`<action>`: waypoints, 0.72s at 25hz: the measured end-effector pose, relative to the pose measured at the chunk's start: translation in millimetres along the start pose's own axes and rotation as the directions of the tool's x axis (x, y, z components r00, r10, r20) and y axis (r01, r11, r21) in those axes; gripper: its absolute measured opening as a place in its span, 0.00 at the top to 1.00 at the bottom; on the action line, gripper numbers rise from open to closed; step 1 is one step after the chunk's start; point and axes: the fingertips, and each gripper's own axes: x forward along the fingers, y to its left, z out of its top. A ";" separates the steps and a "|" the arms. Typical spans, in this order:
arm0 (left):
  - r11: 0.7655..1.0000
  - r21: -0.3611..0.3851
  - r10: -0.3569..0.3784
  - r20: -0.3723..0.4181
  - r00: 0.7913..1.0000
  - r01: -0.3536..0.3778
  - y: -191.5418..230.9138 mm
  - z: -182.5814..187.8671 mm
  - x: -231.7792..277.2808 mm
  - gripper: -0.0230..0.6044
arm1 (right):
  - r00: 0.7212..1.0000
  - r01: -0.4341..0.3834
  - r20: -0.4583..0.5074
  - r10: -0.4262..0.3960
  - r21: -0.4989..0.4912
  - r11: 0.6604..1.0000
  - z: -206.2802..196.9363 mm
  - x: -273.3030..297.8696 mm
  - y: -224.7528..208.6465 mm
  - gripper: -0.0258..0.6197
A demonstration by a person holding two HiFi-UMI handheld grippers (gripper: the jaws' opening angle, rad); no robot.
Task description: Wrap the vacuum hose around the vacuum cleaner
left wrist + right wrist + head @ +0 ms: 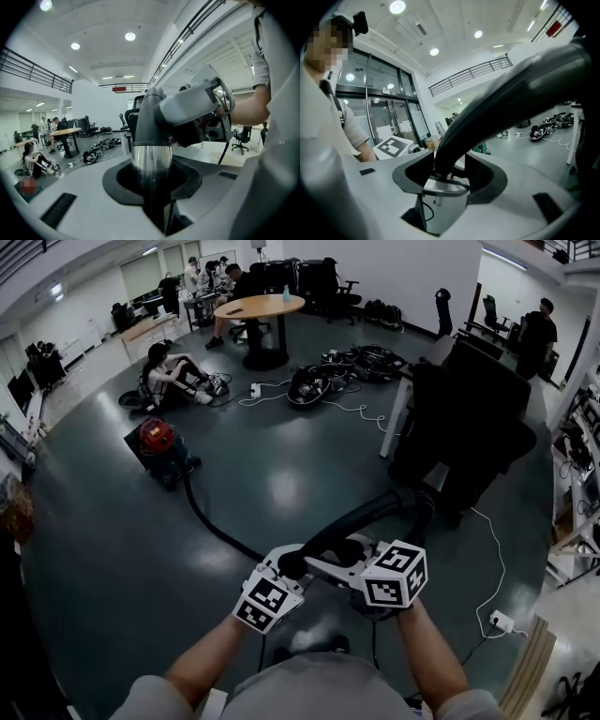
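The red and blue vacuum cleaner (157,446) stands on the dark floor at the left. Its black hose (211,526) snakes from it toward me and ends in a curved black handle (375,512) with a chrome tube (151,161). Both grippers meet at that end, low in the head view. My left gripper (292,565) (151,187) is shut on the chrome tube, which stands upright in its jaws. My right gripper (352,554) (443,180) has the black bend (497,103) between its jaws, with dark gaps showing on both sides of it.
A black office chair (469,418) and a white table leg (396,418) stand close on the right. A white cable with a power strip (497,620) lies right of me. A person (169,376) sits on the floor beyond the vacuum cleaner. A heap of gear (323,381) lies farther back.
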 end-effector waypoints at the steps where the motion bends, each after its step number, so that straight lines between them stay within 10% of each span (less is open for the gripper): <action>1: 1.000 -0.010 0.006 0.000 1.000 -0.006 3.8 -1.7 -4.1 0.79 | 1.000 -0.010 0.004 0.010 0.015 1.000 -4.0 -4.0 1.0 0.67; 8: 0.976 -0.213 0.064 0.095 0.993 -0.043 42.5 19.2 -32.4 0.79 | 0.998 -0.065 0.032 0.063 0.075 0.995 -41.3 -14.5 2.4 0.67; 18: 0.971 -0.229 0.109 0.184 0.977 -0.065 45.6 76.8 -52.9 0.79 | 0.977 -0.191 -0.097 0.190 0.004 0.982 -101.7 41.3 36.2 0.67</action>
